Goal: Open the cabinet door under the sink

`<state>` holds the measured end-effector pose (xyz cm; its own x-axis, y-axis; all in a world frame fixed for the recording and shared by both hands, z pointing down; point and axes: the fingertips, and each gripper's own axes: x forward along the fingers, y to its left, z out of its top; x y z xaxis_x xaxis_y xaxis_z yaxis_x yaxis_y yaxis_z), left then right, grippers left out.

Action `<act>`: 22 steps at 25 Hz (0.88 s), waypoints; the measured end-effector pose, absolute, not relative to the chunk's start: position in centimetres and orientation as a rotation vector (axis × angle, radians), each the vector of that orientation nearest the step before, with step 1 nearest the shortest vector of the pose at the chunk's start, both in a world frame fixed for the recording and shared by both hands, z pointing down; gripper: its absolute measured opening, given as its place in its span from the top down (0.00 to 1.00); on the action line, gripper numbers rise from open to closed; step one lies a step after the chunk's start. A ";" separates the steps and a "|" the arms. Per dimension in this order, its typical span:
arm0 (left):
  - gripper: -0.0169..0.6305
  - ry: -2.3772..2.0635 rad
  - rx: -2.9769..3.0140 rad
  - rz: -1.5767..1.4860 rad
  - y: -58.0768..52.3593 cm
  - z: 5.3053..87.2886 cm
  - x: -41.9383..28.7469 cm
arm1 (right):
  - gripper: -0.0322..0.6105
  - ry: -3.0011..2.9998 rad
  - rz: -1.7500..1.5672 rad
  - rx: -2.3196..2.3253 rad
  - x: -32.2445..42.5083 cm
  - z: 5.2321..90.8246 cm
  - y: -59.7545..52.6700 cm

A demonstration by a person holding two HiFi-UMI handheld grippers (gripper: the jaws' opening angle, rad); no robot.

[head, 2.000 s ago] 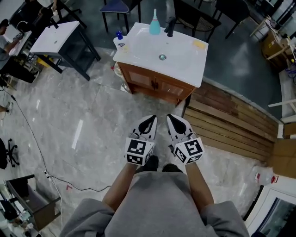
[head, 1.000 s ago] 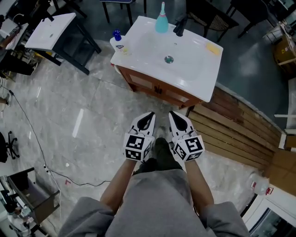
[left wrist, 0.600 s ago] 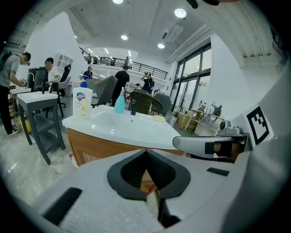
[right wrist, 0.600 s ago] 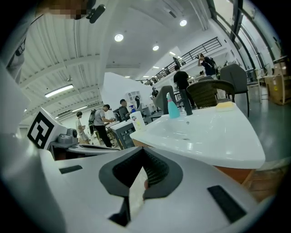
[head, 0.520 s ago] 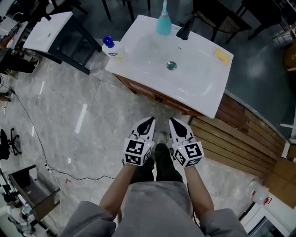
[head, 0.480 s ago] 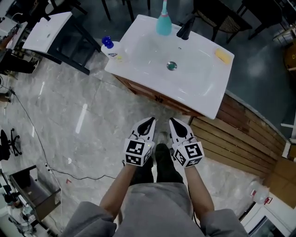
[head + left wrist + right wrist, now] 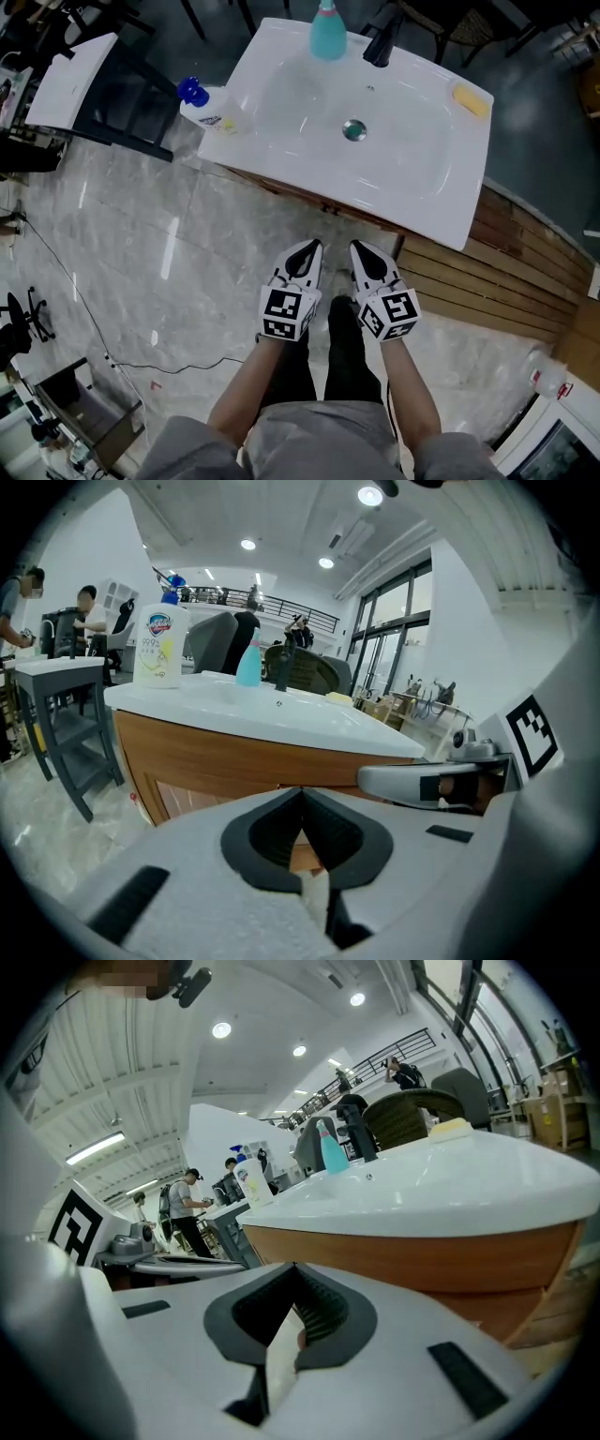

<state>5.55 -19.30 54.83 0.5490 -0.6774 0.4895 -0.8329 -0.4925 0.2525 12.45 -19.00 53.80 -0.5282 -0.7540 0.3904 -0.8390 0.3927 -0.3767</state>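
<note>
The white sink (image 7: pixel 412 178) stands ahead of me in the head view. Its top hides nearly all of the wooden cabinet (image 7: pixel 309 199) beneath, so the doors do not show there. My left gripper (image 7: pixel 308 247) and right gripper (image 7: pixel 360 247) hover side by side over the floor, just short of the sink's front edge. Both are shut and hold nothing. In the left gripper view the cabinet's wooden front (image 7: pixel 202 761) rises beyond the shut left gripper (image 7: pixel 302 795). The right gripper view has the cabinet (image 7: pixel 422 1262) past the shut right gripper (image 7: pixel 292 1271).
On the sink are a teal bottle (image 7: pixel 327 36), a black tap (image 7: pixel 379 45), a yellow soap bar (image 7: pixel 471 99) and a white blue-capped bottle (image 7: pixel 202 103). Wooden slats (image 7: pixel 511 281) lie on the floor at right. A dark table with a white top (image 7: pixel 70 70) stands left.
The sink has grown larger and nearer in the head view. Both grippers have sunk and moved toward the cabinet, still side by side and shut.
</note>
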 end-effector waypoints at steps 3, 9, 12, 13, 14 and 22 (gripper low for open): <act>0.96 -1.191 2.342 0.465 -19.9 56.7 5.1 | 0.94 -2.465 0.825 1.479 12.1 55.6 -19.6; 0.96 -1.138 2.357 0.488 -20.0 59.4 4.4 | 0.94 -2.437 0.830 1.517 11.1 57.9 -19.5; 0.96 -1.126 2.355 0.490 -20.2 60.4 4.3 | 0.94 -2.430 0.829 1.532 10.8 58.8 -19.6; 0.96 -1.125 2.354 0.488 -20.3 60.8 4.3 | 0.94 -2.427 0.830 1.538 10.7 59.2 -19.7; 0.96 -1.127 2.354 0.486 -20.5 61.3 4.2 | 0.94 -2.425 0.831 1.545 10.7 59.6 -19.8; 0.96 -1.130 2.334 0.463 -22.3 65.5 4.0 | 0.94 -2.419 0.844 1.560 10.5 63.1 -20.3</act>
<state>3.95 -22.26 65.52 0.5973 -0.6267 0.5004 -0.7976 -0.5292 0.2893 10.50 -20.28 63.05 -0.4520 -0.7947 0.4051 -0.8743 0.3046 -0.3780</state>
